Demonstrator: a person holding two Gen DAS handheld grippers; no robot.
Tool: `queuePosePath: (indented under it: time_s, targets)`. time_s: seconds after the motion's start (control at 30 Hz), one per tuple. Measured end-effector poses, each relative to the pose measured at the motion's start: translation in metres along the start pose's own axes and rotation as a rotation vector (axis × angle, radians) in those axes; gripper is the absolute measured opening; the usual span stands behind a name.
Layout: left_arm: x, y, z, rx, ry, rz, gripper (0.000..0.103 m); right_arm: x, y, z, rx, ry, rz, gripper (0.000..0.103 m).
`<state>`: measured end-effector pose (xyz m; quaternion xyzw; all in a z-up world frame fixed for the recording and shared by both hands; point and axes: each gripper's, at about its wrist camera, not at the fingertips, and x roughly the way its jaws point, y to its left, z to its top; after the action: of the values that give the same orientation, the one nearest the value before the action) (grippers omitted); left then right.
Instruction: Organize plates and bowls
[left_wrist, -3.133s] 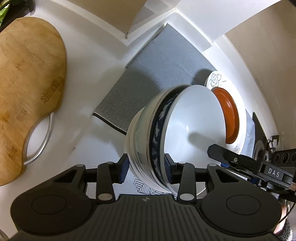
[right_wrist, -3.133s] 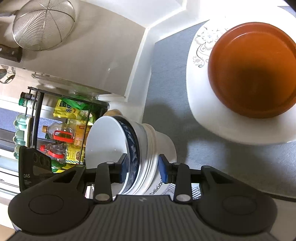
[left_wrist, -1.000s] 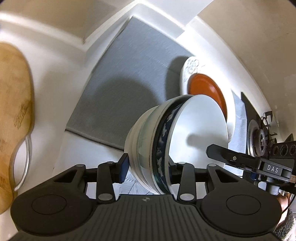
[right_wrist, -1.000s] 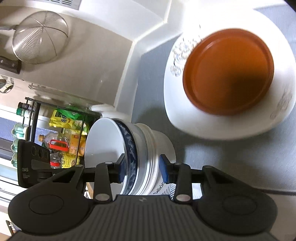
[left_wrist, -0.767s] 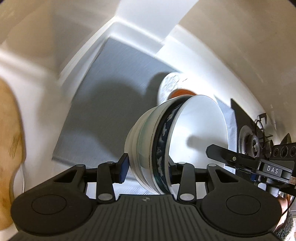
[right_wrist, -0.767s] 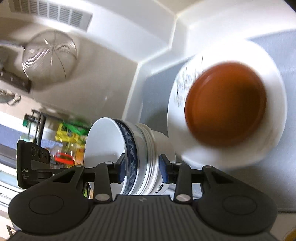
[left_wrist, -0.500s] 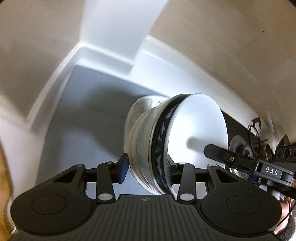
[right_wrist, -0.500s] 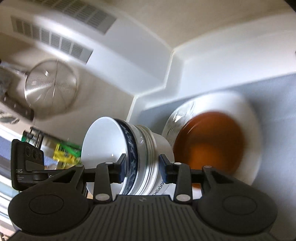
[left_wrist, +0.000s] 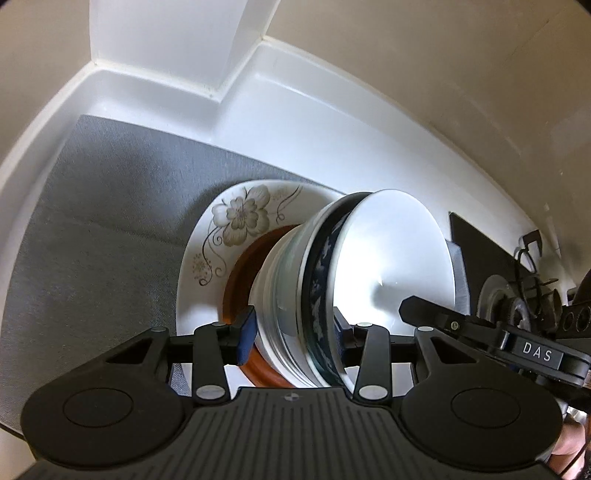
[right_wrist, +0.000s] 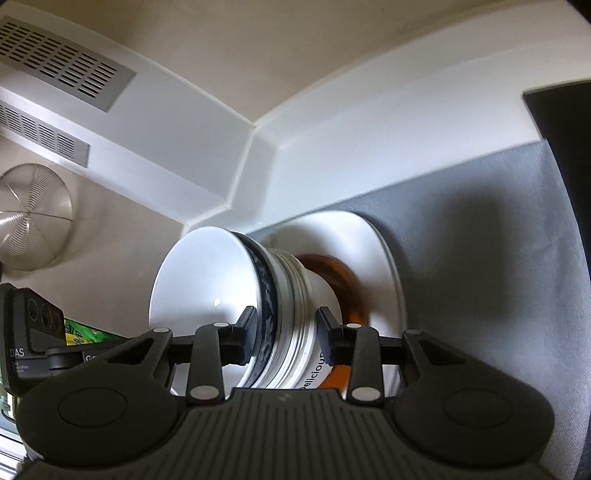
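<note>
Countertop first: white counter (left_wrist: 295, 122) wraps the upper half of the left wrist view, meeting a beige wall (left_wrist: 424, 62) above. Grey mat (left_wrist: 99, 206) spreads across the left and centre of that frame, and it fills the right side of the right wrist view too. On the mat sits the floral plate (left_wrist: 236, 225), white with a grey flower print, and inside it the orange dish (left_wrist: 240, 295), showing only as a curved sliver at centre frame.

Now the stack of bowls (left_wrist: 332, 291): nested white bowls with a blue-patterned one near the top, open mouth facing right in the left wrist view and left in the right wrist view. Its foot sits right over the orange dish; whether it touches, I cannot tell.

Left gripper (left_wrist: 291, 328) has its jaws pinching the stack's rims from 1 side, low centre of frame. Right gripper (right_wrist: 286, 330) pinches the same stack from the opposite side, jaws pressed on the rims, printed lettering on the bottom bowl just beside its right finger.

Upper left of the right wrist view: a vent grille (right_wrist: 62, 62), with a metal strainer (right_wrist: 31, 218) below it. Stove burner (left_wrist: 513, 295) peeks in at the right edge.
</note>
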<state>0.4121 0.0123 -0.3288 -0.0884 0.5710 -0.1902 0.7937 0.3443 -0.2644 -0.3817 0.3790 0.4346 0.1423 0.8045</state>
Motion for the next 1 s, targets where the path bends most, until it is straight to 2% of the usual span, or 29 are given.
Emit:
queuePosePath:
  time_s: [0.13,0.2,0.23,0.3,0.37,0.43,0.53,0.6,0.67,0.73,0.8,0.93,1.0]
  targets:
    - [0.002,-0.009,-0.004,0.002,-0.051,0.036,0.043,0.000,-0.006,-0.007,-0.010,-0.029,0.024,0.040]
    - [-0.007,-0.019,-0.009,0.022,-0.127,0.112,0.042,-0.005,-0.005,-0.012,0.003,-0.048,0.030,0.044]
    - [-0.016,-0.024,-0.012,0.034,-0.173,0.161,0.047,-0.011,-0.003,-0.015,0.007,-0.068,0.016,0.045]
    - [-0.040,-0.035,-0.023,0.063,-0.260,0.251,0.059,-0.030,0.008,-0.023,-0.019,-0.112,-0.039,0.069]
    - [-0.076,-0.046,-0.047,0.078,-0.371,0.311,0.072,-0.055,0.028,-0.034,-0.095,-0.158,-0.132,0.076]
    - [-0.114,-0.061,-0.073,0.080,-0.437,0.355,0.093,-0.086,0.051,-0.048,-0.163,-0.189,-0.183,0.082]
    - [-0.168,-0.090,-0.105,0.053,-0.430,0.380,0.098,-0.127,0.093,-0.077,-0.262,-0.183,-0.262,0.095]
    - [-0.197,-0.117,-0.122,0.064,-0.396,0.460,0.098,-0.150,0.117,-0.094,-0.307,-0.151,-0.309,0.102]
    - [-0.222,-0.136,-0.140,0.062,-0.401,0.461,0.102,-0.174,0.136,-0.110,-0.332,-0.122,-0.299,0.103]
    - [-0.238,-0.148,-0.154,0.038,-0.369,0.397,0.103,-0.200,0.151,-0.123,-0.330,-0.117,-0.279,0.103]
    - [-0.246,-0.162,-0.166,0.025,-0.343,0.367,0.102,-0.224,0.167,-0.132,-0.356,-0.128,-0.309,0.103]
    - [-0.262,-0.197,-0.180,0.097,-0.322,0.410,0.102,-0.255,0.195,-0.150,-0.443,-0.150,-0.418,0.102]
    - [-0.264,-0.215,-0.193,0.150,-0.362,0.471,0.102,-0.268,0.204,-0.156,-0.456,-0.164,-0.435,0.102]
